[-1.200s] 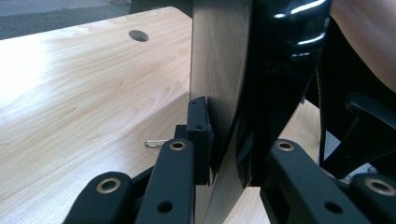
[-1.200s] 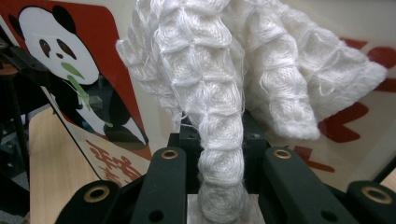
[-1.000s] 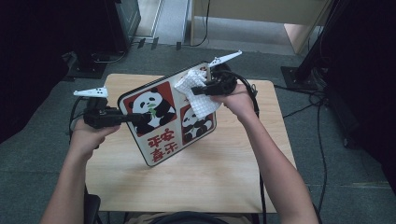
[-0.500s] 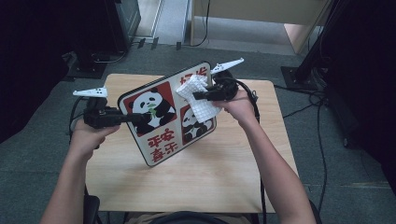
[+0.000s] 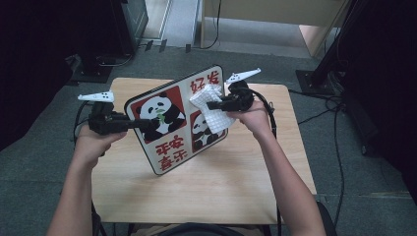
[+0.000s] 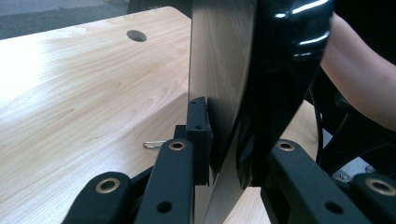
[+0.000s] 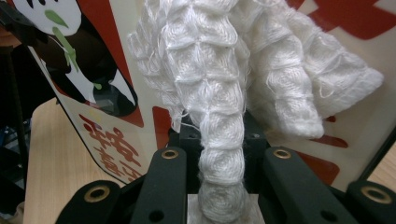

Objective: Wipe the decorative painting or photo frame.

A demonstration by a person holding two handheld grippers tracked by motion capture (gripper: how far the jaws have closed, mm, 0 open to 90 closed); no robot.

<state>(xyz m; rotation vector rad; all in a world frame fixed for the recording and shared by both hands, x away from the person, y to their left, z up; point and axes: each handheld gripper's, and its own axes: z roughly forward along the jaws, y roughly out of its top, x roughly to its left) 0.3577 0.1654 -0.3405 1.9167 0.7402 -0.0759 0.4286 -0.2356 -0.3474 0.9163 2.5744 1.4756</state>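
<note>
While the left gripper [image 5: 129,124] clamps the edge of the panda board [image 5: 169,123] to prop it up on the table [image 5: 236,191] in the middle of the high view, its picture side can be wiped. The right gripper [image 5: 212,104] squeezes a white cloth [image 5: 212,114] against the board's upper right part. Since a second ago, the cloth has slid a little lower on the board.

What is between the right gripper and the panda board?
A white cloth. The right gripper clamps its bunched end, and the loose folds lie against the panda board, as the right gripper view shows. In the high view the cloth covers part of the board.
</note>
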